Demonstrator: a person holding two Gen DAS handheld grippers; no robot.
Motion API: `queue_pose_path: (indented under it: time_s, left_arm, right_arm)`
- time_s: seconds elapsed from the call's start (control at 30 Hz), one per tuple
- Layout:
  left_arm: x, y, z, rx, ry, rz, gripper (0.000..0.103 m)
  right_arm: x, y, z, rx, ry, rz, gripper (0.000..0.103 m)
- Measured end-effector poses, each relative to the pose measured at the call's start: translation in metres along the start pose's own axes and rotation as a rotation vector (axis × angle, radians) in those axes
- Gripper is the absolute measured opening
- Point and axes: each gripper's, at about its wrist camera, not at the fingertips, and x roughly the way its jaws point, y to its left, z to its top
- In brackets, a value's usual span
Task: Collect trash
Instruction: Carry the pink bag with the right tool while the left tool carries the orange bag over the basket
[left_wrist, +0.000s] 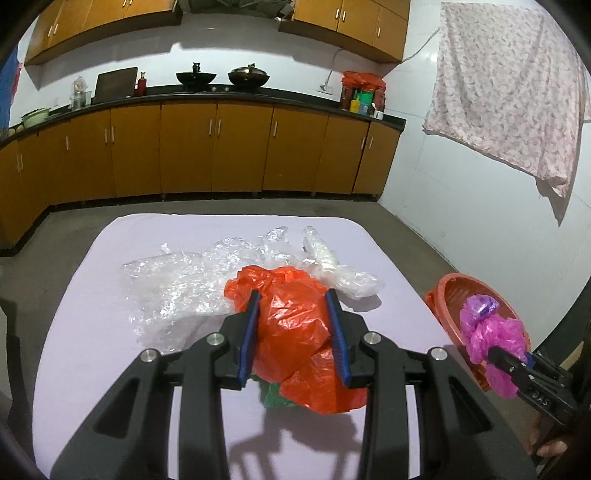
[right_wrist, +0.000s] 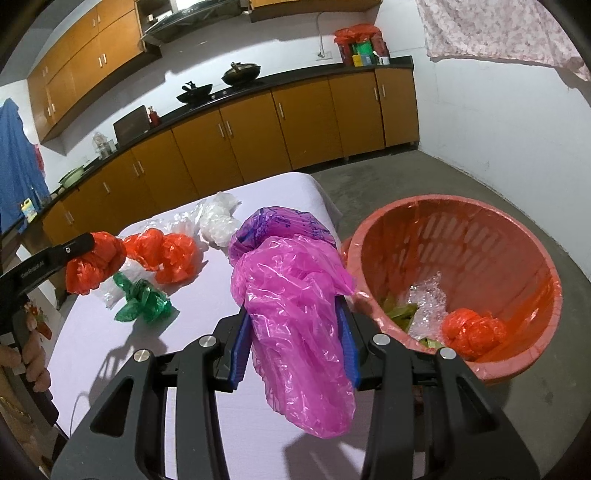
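**Two bags on their way to the basket**

My right gripper (right_wrist: 293, 345) is clamping the pink plastic bag (right_wrist: 295, 314) beside the red basket (right_wrist: 517, 236) at frame right (ready for dropping). My left gripper (left_wrist: 293, 332) is gripping an orange bag (left_wrist: 291, 328), frame centre.

Orange bag (left_wrist: 295, 332); magenta bag (right_wrist: 295, 325); green bag (right_wrist: 142, 297); salmon basket (right_wrist: 524, 258); lilac tablecloth (left_wrist: 110, 350).
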Motion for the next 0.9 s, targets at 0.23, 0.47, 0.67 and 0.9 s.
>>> queue_pose_path:
  time_s: [0.23,0.47,0.67,0.9]
  left_arm:
    - [-0.009,-0.031,0.005,0.029,-0.021,-0.058,0.034]
    - [-0.005,-0.085,0.010,0.093,-0.039,-0.150,0.034]
    - [0.010,-0.134,0.013,0.141,-0.041,-0.226,0.034]
    - [0.032,-0.190,0.010,0.216,-0.033,-0.301,0.034]
  right_arm:
    - [-0.010,-0.008,0.004,-0.012,-0.038,-0.040,0.042]
    - [-0.030,-0.036,0.014,-0.006,-0.089,-0.125,0.042]
    - [-0.041,-0.065,0.018,0.017,-0.114,-0.199,0.042]
    - [-0.045,-0.101,0.020,0.083,-0.135,-0.263,0.042]
